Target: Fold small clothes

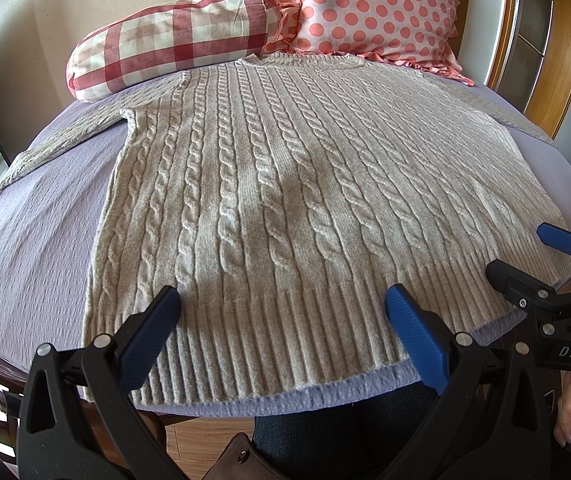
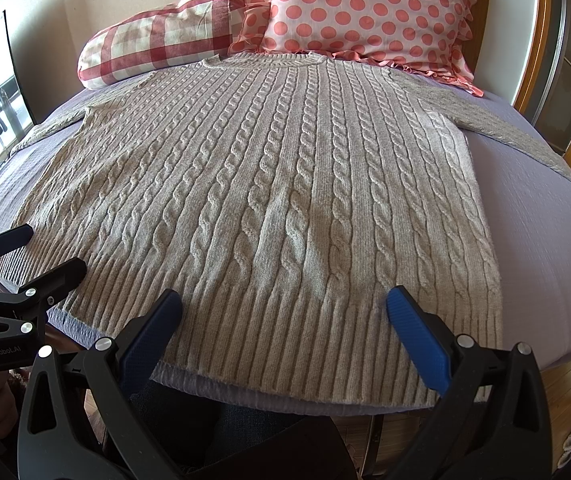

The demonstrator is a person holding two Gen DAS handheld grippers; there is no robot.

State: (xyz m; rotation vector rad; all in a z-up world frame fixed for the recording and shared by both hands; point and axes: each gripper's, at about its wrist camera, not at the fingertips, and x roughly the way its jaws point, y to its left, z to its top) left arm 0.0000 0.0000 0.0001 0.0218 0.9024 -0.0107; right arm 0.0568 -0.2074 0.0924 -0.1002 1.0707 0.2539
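Note:
A beige cable-knit sweater lies flat on the lilac bed cover, neck toward the pillows, ribbed hem toward me, both sleeves spread out sideways. It also shows in the right wrist view. My left gripper is open and empty, hovering above the hem's left half. My right gripper is open and empty above the hem's right half. The right gripper also shows at the right edge of the left wrist view, and the left gripper at the left edge of the right wrist view.
A red checked pillow and a pink polka-dot pillow lie at the head of the bed. A wooden bed frame runs along the right. The bed cover's front edge is just below the hem, with wooden floor beneath.

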